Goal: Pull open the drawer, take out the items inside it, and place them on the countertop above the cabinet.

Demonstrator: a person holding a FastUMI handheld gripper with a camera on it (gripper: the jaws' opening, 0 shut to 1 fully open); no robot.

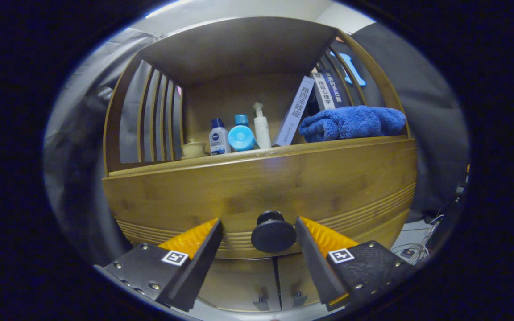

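A wooden drawer front (261, 187) spans the cabinet ahead of me, its face closed against the frame. Its round dark knob (273, 232) sits between my two fingers. My gripper (258, 223) is open, one finger on each side of the knob with a gap on both sides, neither touching it. What lies inside the drawer is hidden. The countertop (257, 154) runs just above the drawer as the shelf's wooden ledge.
On the countertop stand a small lidded cup (193, 148), a white-and-blue bottle (219, 137), a round blue bottle (241, 136), a white pump bottle (261, 127), leaning books (296, 111) and a folded blue towel (353, 122). Two lower cabinet doors with small handles (279, 296) are below.
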